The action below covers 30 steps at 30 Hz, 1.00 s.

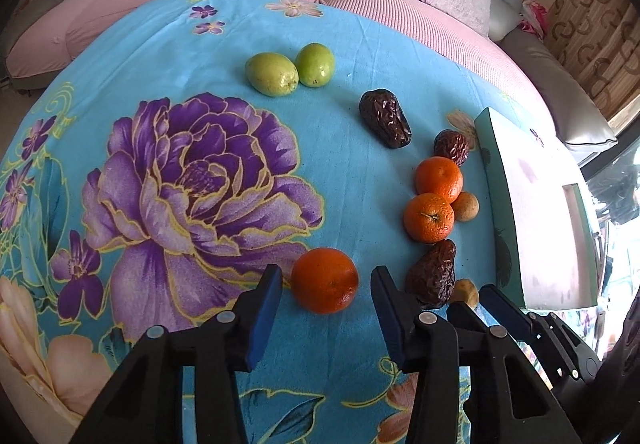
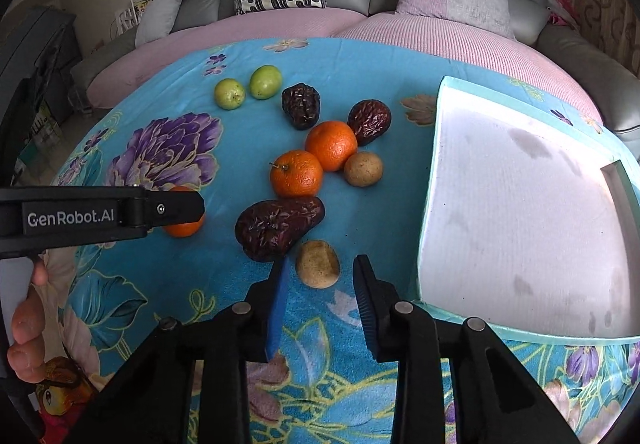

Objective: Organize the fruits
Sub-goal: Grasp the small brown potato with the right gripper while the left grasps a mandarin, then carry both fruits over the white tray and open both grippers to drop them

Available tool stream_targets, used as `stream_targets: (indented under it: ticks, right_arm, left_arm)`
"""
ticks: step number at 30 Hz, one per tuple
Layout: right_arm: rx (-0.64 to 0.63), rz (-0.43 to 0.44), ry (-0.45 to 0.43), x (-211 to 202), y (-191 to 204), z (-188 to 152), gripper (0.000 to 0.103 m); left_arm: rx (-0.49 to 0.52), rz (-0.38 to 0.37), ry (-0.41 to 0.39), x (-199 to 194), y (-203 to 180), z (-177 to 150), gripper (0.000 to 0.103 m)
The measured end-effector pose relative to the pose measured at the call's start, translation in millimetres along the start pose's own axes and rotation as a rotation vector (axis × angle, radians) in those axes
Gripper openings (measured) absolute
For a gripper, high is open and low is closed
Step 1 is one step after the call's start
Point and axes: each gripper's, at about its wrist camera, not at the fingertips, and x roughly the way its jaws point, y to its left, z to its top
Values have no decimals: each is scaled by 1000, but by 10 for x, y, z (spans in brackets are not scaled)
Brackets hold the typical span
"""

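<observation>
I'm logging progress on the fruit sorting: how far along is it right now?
Barely started. Done: nothing shows in the tray, whose visible floor is bare. In hand: the left gripper is open around one orange, and the right gripper is open just short of a small tan fruit; neither grips yet. Left: two more oranges, three dark wrinkled fruits, two green fruits and another tan one on the cloth.

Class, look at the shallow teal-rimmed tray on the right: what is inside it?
The tray holds no fruit: only its bare whitish floor with some dark stains shows. Its near right part runs out of the right wrist view, so that part cannot be checked.
</observation>
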Motion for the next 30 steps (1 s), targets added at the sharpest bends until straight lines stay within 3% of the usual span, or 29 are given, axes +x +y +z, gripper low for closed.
stream_targets:
  ticks: [2, 4, 12, 17, 30]
  right_arm:
    - [0, -2, 3, 31, 0, -4, 29]
    - [-3, 10, 0, 40, 6, -12, 24]
    - [17, 26, -58, -111, -35, 14, 24]
    - [63, 33, -125, -296, -208, 206, 24]
    - [190, -76, -179, -285, -998, 652, 24]
  left_arm:
    - [1, 2, 3, 34, -3, 11, 39]
    - [-3, 1, 1, 55, 7, 20, 38]
    - [-8, -7, -34, -18, 12, 63, 37]
    - [5, -21, -74, -127, -51, 203, 37]
    - [158, -74, -117, -70, -862, 694, 37]
